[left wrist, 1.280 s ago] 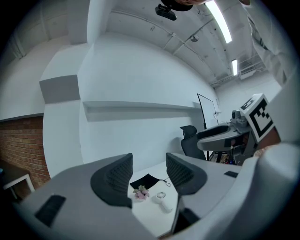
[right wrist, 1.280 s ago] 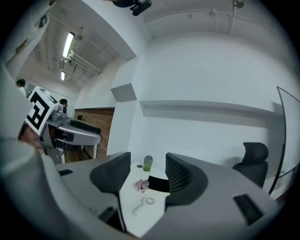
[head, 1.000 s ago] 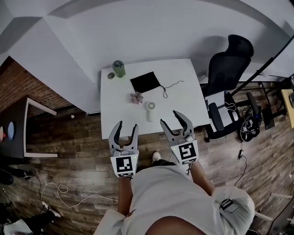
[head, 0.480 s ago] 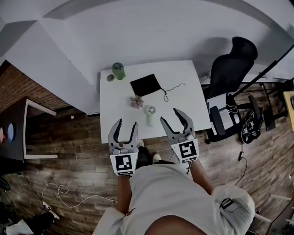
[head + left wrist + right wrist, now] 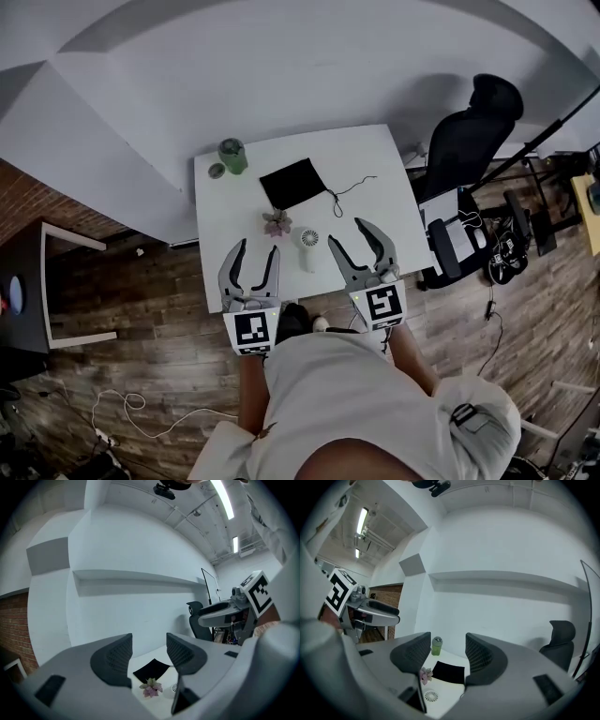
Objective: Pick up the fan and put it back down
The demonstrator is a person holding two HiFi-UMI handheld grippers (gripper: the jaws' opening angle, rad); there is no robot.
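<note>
Nearest the person, both tools are held out level over the near edge of the white table (image 5: 380,155). The left gripper (image 5: 256,251) has its jaws apart with nothing between the pads, and through the gap its own view shows only the table top. The right gripper (image 5: 349,236) is likewise released, with a clear gap between its pads and no object in it.

Just beyond the jaw tips, and between the two grippers, the small white handheld fan (image 5: 307,246) lies flat on the table with its round grille facing up and its handle towards the person. Neither gripper touches it. As things lie, I judge the pick-up not yet made, so grasp, lift and set-down all appear to be left, and the right gripper looks the nearer to the fan.

Just beside the fan's head lies a small pinkish artificial flower (image 5: 277,223). Farther back is a black pouch (image 5: 293,183) with a thin cord (image 5: 352,183) trailing to its right. At the far left corner stands a green cup (image 5: 232,155), with a small round lid (image 5: 217,171) beside it. A black office chair (image 5: 473,131) stands off the table's right side.

No brand or writing can be read on the fan, the cup or the pouch. The only print is the black-and-white square markers (image 5: 251,329) on the gripper cubes, which are patterns, not words.
</note>
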